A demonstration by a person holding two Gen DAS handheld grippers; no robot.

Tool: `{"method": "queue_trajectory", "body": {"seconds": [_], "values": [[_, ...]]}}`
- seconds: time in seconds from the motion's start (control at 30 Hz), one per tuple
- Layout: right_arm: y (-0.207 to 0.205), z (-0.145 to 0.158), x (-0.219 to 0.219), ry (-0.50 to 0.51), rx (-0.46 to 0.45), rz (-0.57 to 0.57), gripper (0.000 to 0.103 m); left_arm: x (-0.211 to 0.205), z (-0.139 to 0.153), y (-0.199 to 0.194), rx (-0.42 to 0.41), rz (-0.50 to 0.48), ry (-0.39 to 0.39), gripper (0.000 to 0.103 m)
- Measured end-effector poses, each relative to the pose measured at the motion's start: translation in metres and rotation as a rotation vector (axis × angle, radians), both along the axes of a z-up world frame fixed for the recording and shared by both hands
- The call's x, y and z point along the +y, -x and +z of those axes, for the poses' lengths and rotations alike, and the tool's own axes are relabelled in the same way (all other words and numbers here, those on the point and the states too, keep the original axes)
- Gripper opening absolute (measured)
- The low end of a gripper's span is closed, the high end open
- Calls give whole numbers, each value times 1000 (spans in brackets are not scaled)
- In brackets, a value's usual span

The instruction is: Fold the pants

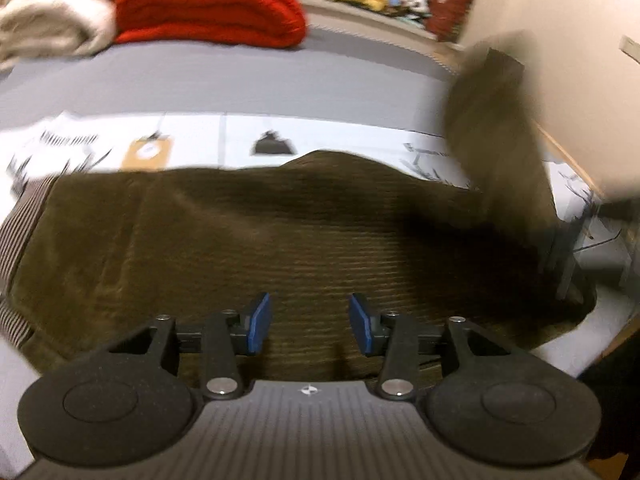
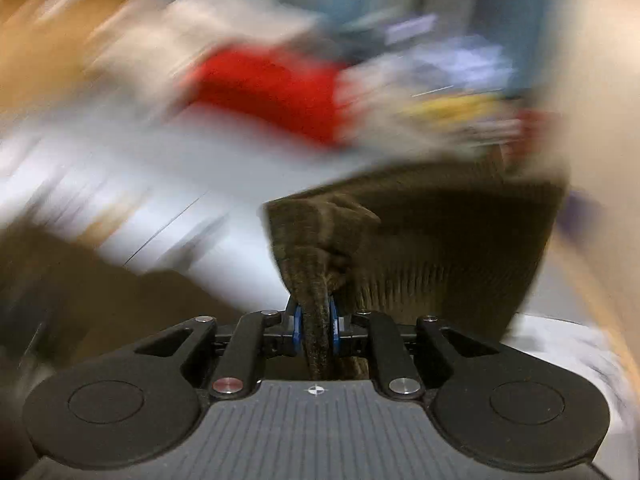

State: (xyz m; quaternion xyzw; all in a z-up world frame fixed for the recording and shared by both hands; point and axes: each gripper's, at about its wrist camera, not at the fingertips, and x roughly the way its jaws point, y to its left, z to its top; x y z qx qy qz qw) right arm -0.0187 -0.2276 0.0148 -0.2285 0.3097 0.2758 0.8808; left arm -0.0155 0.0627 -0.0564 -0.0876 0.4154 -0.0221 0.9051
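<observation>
Pants: dark olive-brown corduroy pants lie spread on the bed's grey sheet, directly under and ahead of the left gripper.
Left gripper: blue pads stand apart with only bare corduroy showing between them, gripping nothing.
Right gripper: the right gripper has its pads pinched on a bunched fold of the pants, which rises ahead of its fingertips.
Lifted part: a blurred flap of corduroy hangs to the right of the left gripper.
Beyond: a red folded blanket and a cream blanket lie far ahead.
</observation>
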Motion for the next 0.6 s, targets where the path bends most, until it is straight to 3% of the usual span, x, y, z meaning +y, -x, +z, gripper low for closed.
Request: {"method": "queue_trajectory", "body": {"seconds": [0.07, 0.13, 0.2, 0.27, 0.37, 0.6], "values": [[17, -34, 32, 144, 121, 169, 16, 10, -2, 0, 26, 27, 20, 49], [38, -48, 45, 211, 117, 263, 22, 18, -4, 1, 46, 53, 45, 50], [44, -41, 41, 162, 109, 275, 30, 22, -4, 2, 55, 68, 70, 53], [40, -29, 30, 76, 157, 254, 30, 27, -3, 2, 55, 79, 94, 53], [26, -14, 13, -41, 167, 195, 43, 27, -3, -1, 59, 92, 120, 53], [15, -5, 6, -168, 195, 181, 45, 14, -5, -5, 69, 81, 129, 53]]}}
